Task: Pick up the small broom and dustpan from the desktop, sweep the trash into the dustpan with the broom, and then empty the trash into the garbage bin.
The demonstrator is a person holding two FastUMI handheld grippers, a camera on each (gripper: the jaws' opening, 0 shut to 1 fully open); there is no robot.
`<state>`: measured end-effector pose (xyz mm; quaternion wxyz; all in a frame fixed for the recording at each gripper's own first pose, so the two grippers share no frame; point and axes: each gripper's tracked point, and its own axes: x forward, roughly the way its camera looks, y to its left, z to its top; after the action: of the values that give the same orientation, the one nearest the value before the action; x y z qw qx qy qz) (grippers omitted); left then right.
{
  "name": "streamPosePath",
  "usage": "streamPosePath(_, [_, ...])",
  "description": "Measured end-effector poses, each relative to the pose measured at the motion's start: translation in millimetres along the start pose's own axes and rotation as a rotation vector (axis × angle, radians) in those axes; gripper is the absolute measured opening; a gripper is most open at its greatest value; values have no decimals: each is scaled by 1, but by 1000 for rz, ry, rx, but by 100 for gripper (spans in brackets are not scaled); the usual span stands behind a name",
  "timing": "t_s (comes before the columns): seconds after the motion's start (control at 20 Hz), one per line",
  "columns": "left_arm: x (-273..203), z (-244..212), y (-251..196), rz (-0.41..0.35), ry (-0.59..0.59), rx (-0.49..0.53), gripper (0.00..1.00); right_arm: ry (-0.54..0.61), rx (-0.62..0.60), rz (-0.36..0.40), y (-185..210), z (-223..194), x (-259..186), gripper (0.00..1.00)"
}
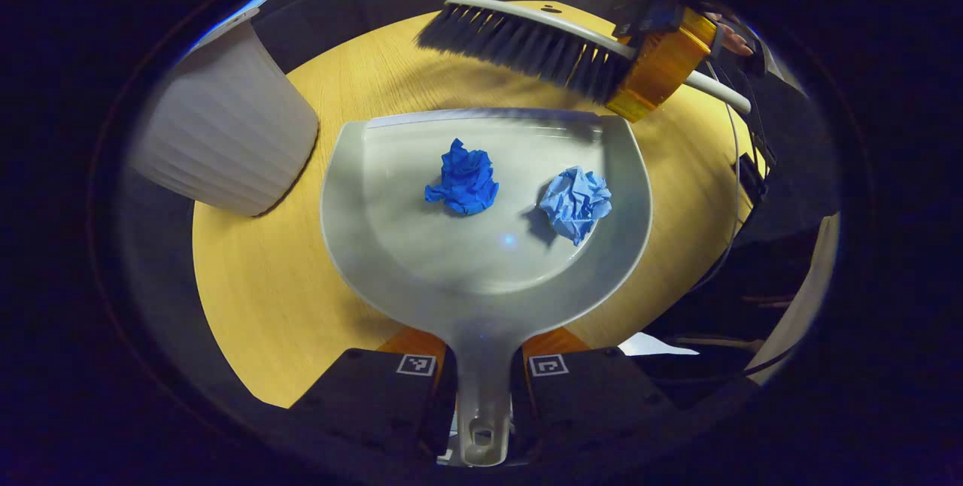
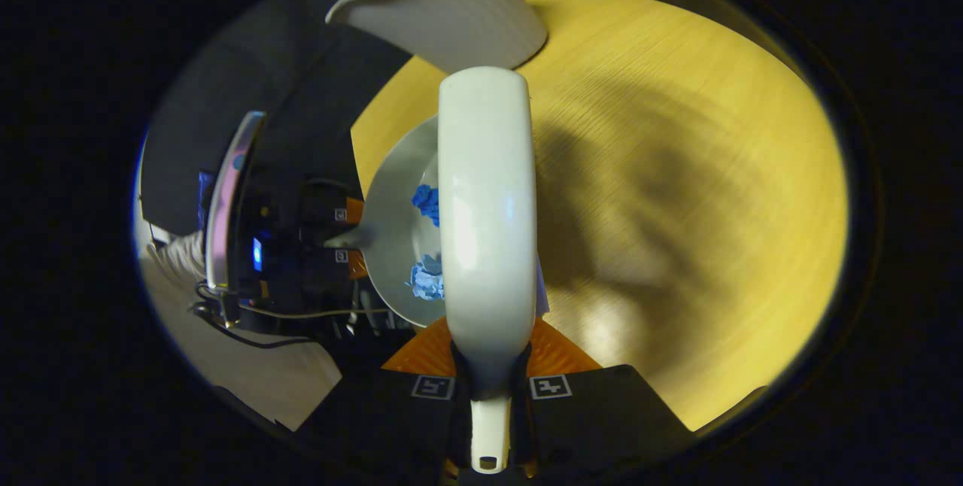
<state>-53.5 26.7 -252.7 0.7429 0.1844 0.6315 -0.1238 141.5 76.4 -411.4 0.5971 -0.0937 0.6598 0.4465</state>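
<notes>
My left gripper [image 1: 481, 377] is shut on the handle of the grey dustpan [image 1: 421, 245], held over the round wooden table [image 1: 256, 275]. Two crumpled paper balls lie in the pan: a dark blue one [image 1: 463, 179] and a light blue one [image 1: 575, 201]. Beyond the pan's front lip hangs the broom [image 1: 527, 42] with dark bristles, held by my right gripper [image 1: 658, 57]. In the right gripper view my right gripper [image 2: 490, 381] is shut on the white broom [image 2: 487, 208], whose back runs up the middle. Left of it lies the dustpan [image 2: 391, 230] with the dark blue ball [image 2: 426, 202] and light blue ball [image 2: 426, 279].
A white ribbed garbage bin [image 1: 226, 125] stands at the table's left edge, close to the pan; in the right gripper view the bin [image 2: 444, 8] is at the top. Bare tabletop [image 2: 677, 192] spreads to the right of the broom. Cables [image 1: 733, 200] hang off the table's right side.
</notes>
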Motion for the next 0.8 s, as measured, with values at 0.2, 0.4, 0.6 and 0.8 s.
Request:
streamPosePath(0.2, [-35, 29, 19, 67, -82, 30, 29, -235, 96, 19, -20, -16, -31, 22])
streamPosePath(0.4, [-81, 62, 51, 150, -193, 56, 29, -433, 166, -5, -51, -64, -55, 21])
streamPosePath(0.6, [-131, 122, 79, 106, -311, -42, 28, -495, 273, -42, -99, -133, -42, 21])
streamPosePath(0.8, [-163, 159, 128, 180, -383, -98, 28, -459, 326, -75, -107, -182, -42, 22])
